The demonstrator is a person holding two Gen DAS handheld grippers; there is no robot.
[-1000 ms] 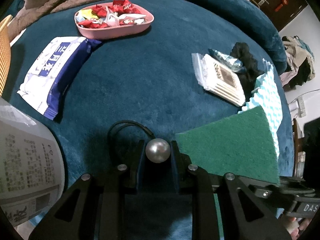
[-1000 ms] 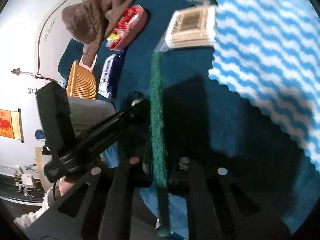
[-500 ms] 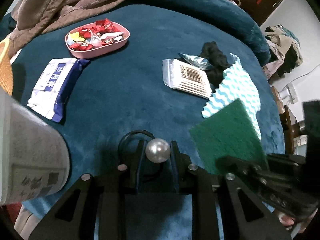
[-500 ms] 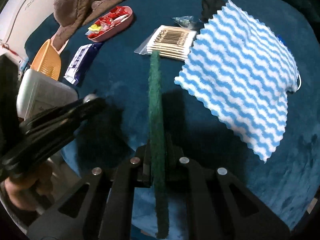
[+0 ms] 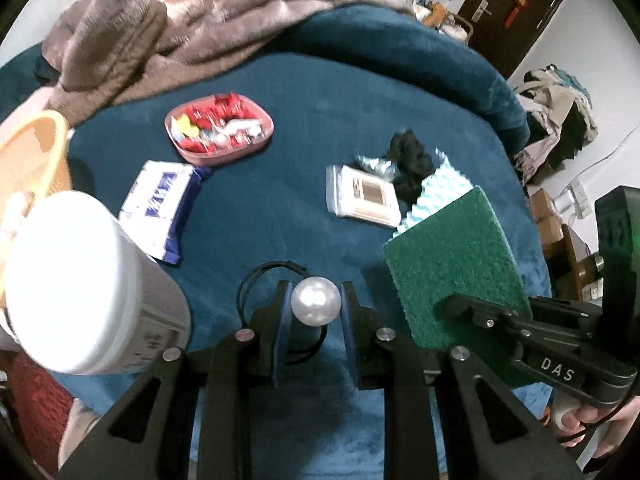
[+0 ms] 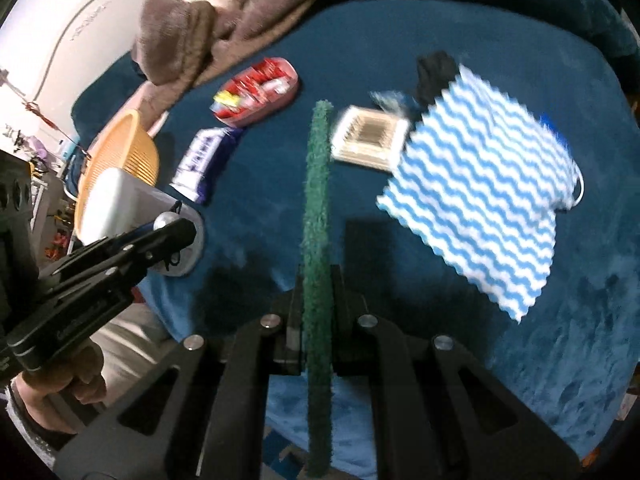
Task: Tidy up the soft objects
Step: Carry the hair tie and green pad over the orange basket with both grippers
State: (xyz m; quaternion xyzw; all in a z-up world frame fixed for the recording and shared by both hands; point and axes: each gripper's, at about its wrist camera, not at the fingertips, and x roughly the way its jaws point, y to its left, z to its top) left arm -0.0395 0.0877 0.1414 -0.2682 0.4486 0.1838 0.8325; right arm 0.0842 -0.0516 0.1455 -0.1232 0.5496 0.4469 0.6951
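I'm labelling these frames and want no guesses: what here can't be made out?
- Wipes packet: print too blurred to read, left wrist view.
- Black cloth lump: partly hidden behind the striped cloth, so what it is stays unclear.
- Hair tie's loop: lower part hidden behind the left hand-held gripper.
- Green scouring pad: only its edge shows, right wrist view.

The scene is seen from two fisheye cameras, each mounted behind its own gripper and aimed steeply down along the fingers at a teal plush surface (image 5: 304, 208) from close range. The left view is faced toward the brown blanket (image 5: 180, 28); the right view is tilted. The pink tray (image 5: 220, 128) (image 6: 260, 92), the wavy blue cloth (image 6: 480, 200) and the cotton-swab pack (image 5: 360, 196) are shared by both views, and each gripper is caught in the other's view.
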